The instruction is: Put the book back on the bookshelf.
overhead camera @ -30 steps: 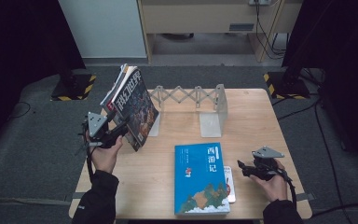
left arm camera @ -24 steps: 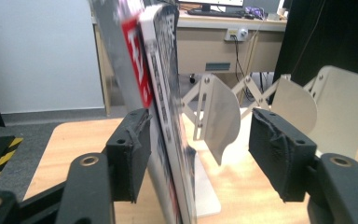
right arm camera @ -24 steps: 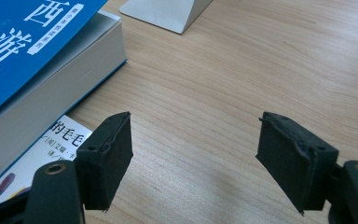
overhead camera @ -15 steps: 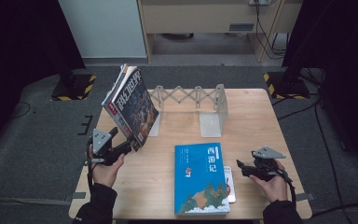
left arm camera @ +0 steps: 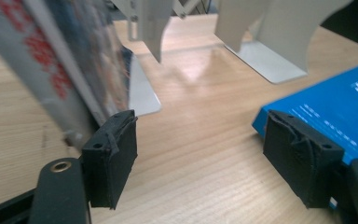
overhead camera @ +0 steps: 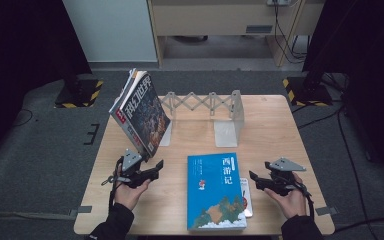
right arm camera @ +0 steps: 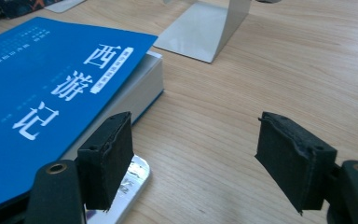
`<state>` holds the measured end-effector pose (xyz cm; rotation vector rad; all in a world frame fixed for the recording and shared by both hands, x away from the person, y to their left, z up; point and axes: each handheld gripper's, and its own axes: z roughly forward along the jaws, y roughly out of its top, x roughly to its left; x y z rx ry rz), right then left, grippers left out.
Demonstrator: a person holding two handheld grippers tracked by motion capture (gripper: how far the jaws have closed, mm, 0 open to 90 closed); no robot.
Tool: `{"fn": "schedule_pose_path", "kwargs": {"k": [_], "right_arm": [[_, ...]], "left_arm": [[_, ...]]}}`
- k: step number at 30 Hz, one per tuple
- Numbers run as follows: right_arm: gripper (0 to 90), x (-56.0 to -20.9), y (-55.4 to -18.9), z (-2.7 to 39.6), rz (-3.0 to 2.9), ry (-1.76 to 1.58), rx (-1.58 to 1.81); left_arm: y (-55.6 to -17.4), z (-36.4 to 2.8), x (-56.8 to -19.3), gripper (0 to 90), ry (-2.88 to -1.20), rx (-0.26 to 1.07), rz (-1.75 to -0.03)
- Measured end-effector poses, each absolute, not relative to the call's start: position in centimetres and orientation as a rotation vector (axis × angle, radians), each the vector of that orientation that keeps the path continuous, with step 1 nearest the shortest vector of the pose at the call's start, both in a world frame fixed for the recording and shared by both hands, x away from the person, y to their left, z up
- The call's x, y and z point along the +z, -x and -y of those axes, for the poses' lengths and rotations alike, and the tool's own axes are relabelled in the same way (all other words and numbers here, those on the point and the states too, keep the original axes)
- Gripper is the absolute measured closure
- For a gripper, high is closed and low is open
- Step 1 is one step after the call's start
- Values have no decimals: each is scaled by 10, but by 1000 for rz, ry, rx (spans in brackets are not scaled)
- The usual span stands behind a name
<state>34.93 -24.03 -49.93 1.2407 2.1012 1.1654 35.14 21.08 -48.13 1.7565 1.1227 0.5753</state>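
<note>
A stack of magazines [overhead camera: 141,111] leans tilted against the left end of a metal folding book rack [overhead camera: 205,102]. My left gripper [overhead camera: 156,170] sits low over the table just below and in front of them. Its jaws have just been opening and stand open, nothing between them [left arm camera: 205,158]; the magazines [left arm camera: 60,60] rise beside its left pad. A blue book [overhead camera: 215,190] lies flat at the front middle. My right gripper [overhead camera: 255,181] rests to its right, open and empty [right arm camera: 196,158], its left pad next to the blue book [right arm camera: 51,93].
A thin glossy book [overhead camera: 246,197] pokes out from under the blue one. The rack's right bookend [overhead camera: 230,122] stands upright on the wooden table [overhead camera: 290,130]. Dark floor surrounds the table on all sides.
My left gripper has come down and back from the magazines' lower edge toward the table's front, and its jaws have widened. The magazines stay leaning on the rack. The right gripper has kept still.
</note>
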Motion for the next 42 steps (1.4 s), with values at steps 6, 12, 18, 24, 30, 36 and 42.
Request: {"fn": "schedule_pose_path", "kwargs": {"k": [6, 12, 18, 24, 30, 36, 42], "right_arm": [[268, -500, -348, 232, -2110, -1237, 1194], [288, -502, -346, 225, -2142, -1233, 1216], [289, -504, -345, 220, -2164, -1226, 1227], [342, -508, -343, 216, -2215, -1225, 1215], [312, -505, -343, 218, -2185, -1248, 1254], [312, -495, -342, 223, -2096, -1249, 1305], [327, -499, -342, 216, -2167, -1259, 1330]], "left_arm": [[-353, -198, -490, 265, -1809, 466, -1051], [-352, -184, -494, 254, -1866, 436, -1028], [-349, -174, -500, 229, -1914, 425, -1012], [-345, -160, -506, 228, -1950, 336, -1012], [-345, -153, -508, 220, -1960, 277, -991], [-345, -151, -509, 219, -1963, 241, -988], [-342, -141, -513, 191, -1952, 210, -962]]}}
